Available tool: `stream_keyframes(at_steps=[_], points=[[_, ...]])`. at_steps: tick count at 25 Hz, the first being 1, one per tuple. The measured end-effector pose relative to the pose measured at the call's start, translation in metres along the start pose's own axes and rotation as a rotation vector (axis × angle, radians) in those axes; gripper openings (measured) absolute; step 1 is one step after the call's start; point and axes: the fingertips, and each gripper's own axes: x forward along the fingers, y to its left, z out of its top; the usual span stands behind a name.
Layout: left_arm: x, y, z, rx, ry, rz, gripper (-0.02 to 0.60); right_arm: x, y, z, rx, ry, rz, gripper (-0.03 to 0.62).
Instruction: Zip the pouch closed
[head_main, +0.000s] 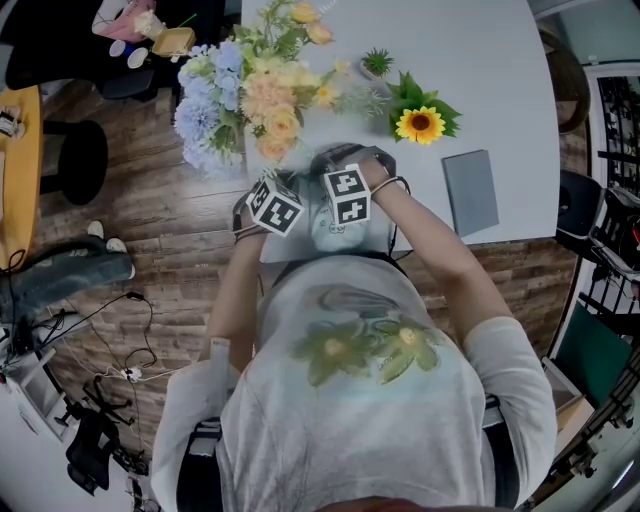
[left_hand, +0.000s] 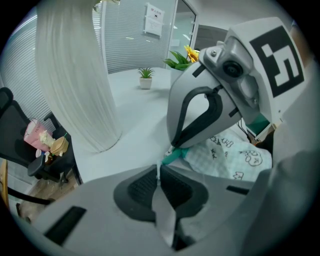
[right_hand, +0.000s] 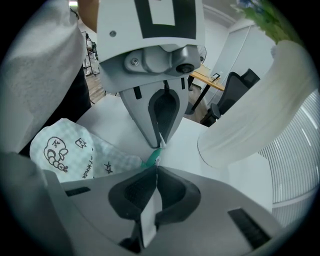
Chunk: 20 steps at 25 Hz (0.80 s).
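The left gripper (left_hand: 159, 172) is closed, and its tips pinch a thin pale bit at the end of the pouch (left_hand: 230, 157). The right gripper (right_hand: 156, 167) is squeezed tight too, nipping a tiny piece of the teal zip (right_hand: 150, 161). The two grippers meet almost tip to tip. The soft checked pouch with little drawings lies on the white surface (left_hand: 135, 125), to the right of the left gripper and to the left of the right one. A tall white vase (right_hand: 250, 130) stands ahead of both grippers. A sunflower (head_main: 420, 124) lies farther off, past the right gripper.
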Motion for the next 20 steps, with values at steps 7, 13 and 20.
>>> stream_keyframes(at_steps=[7,13,20], points=[[0.0,0.0,0.0,0.0,0.0,0.001,0.028,0.0,0.0,0.0,-0.077,0.056,-0.043,0.018],[0.001,0.001,0.0,-0.009,0.0,-0.005,0.028,-0.002,-0.001,-0.009,-0.024,0.079,-0.06,0.018],[0.002,0.001,-0.002,-0.015,-0.001,-0.01,0.028,-0.004,0.0,-0.011,0.019,0.073,-0.073,0.018]])
